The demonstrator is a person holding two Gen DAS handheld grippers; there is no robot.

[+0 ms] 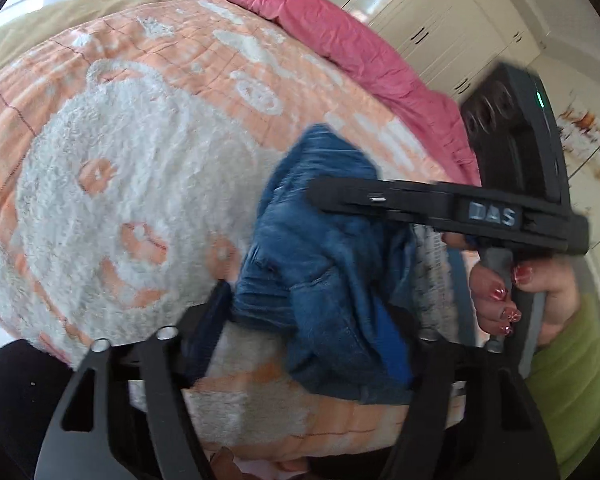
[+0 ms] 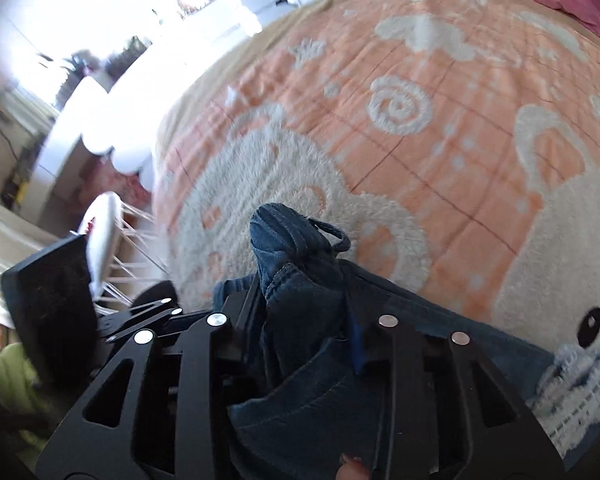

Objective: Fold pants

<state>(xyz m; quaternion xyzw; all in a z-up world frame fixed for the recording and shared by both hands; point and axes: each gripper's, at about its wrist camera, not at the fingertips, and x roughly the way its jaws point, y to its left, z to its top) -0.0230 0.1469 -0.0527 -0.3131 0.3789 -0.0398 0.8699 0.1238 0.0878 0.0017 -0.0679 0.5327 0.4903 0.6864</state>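
Note:
Blue denim pants [image 1: 320, 272] lie bunched on an orange and white bear blanket [image 1: 120, 168]. In the left wrist view my left gripper [image 1: 316, 320] has its jaws wide apart around the bunched denim. The other gripper's body [image 1: 452, 208] crosses above the pants, held by a hand with red nails [image 1: 500, 300]. In the right wrist view my right gripper [image 2: 300, 300] is shut on a fold of the pants [image 2: 296, 240], which sticks up between the fingers. The rest of the denim trails to the lower right.
A pink quilt [image 1: 340, 32] lies along the bed's far side. White cabinets [image 1: 440, 8] stand behind it. A white drying rack [image 2: 104, 240] stands beside the bed. A white patterned cloth [image 2: 580, 392] sits by the pants.

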